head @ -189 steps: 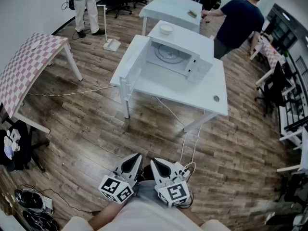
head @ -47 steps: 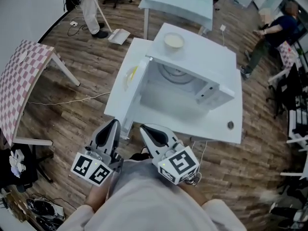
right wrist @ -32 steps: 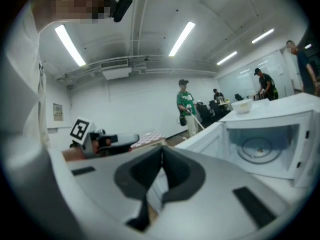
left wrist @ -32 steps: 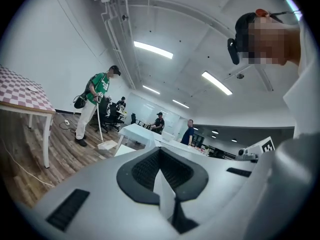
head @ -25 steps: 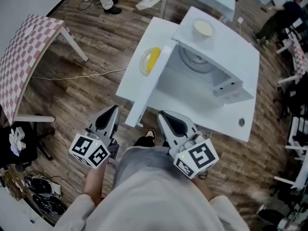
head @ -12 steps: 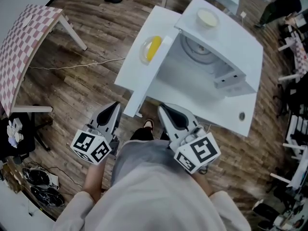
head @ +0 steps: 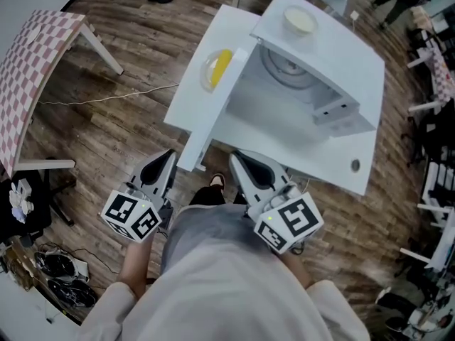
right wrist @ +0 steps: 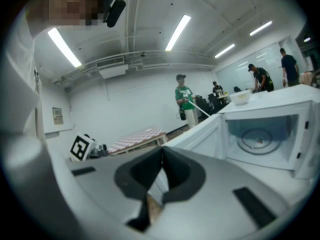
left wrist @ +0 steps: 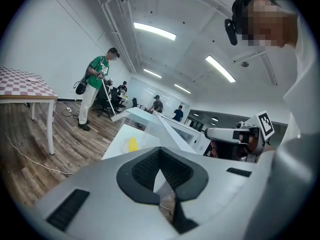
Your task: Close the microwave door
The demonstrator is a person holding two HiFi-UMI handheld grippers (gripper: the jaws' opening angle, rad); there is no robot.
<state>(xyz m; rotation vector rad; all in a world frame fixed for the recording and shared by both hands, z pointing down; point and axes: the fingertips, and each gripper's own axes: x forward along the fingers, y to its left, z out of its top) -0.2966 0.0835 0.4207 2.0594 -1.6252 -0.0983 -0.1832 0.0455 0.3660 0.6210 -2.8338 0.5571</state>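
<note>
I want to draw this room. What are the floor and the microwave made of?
The floor looks like wood planks, brown with grain streaks and board seams, maybe laminate. The microwave seems painted metal or plastic: smooth, plain matte white all over.

head: steeply down over microwave [head: 321, 57] | gripper views: low, forward (all share it)
</note>
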